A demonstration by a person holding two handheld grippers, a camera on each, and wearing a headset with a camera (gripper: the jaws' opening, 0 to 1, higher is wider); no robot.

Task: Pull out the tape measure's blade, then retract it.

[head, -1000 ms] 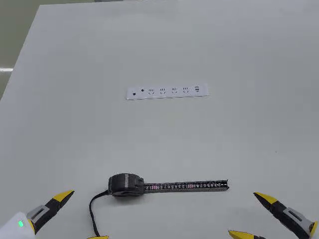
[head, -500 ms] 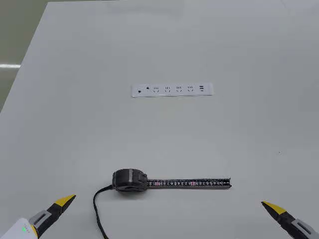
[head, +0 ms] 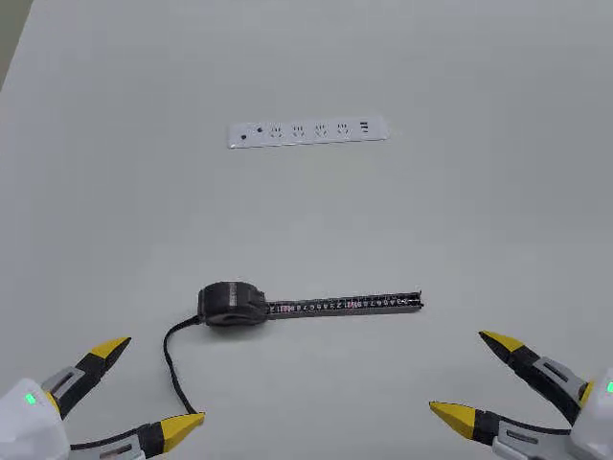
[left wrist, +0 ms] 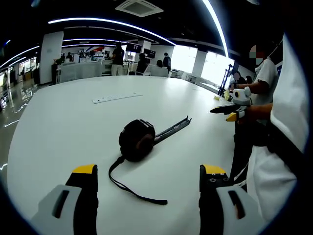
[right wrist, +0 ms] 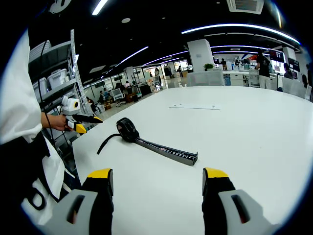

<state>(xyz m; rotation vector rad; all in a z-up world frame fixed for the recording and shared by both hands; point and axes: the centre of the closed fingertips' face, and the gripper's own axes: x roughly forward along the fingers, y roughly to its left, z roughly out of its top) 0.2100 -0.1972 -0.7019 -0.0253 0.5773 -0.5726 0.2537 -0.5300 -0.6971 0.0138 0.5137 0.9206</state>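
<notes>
A black tape measure (head: 231,304) lies on the white table (head: 306,220), its blade (head: 345,305) drawn out to the right and its wrist strap (head: 174,364) trailing toward me. Its case (left wrist: 137,139) and blade (left wrist: 171,129) lie ahead of the left gripper (left wrist: 146,172), which is open and holds nothing. That gripper (head: 144,387) sits at the lower left in the head view. The right gripper (head: 479,376) at the lower right is open too. From its view the case (right wrist: 127,129) and the blade's tip (right wrist: 191,157) lie beyond the right gripper (right wrist: 159,176).
A white power strip (head: 307,131) lies flat further back on the table, also seen as the power strip (left wrist: 117,98) and the power strip (right wrist: 194,106) from the grippers. Shelving (right wrist: 58,73) stands off to one side. People stand in the far background.
Both grippers have come further into the head view from the bottom corners. The camera tilted down. The tape measure and its drawn-out blade lie as before.
</notes>
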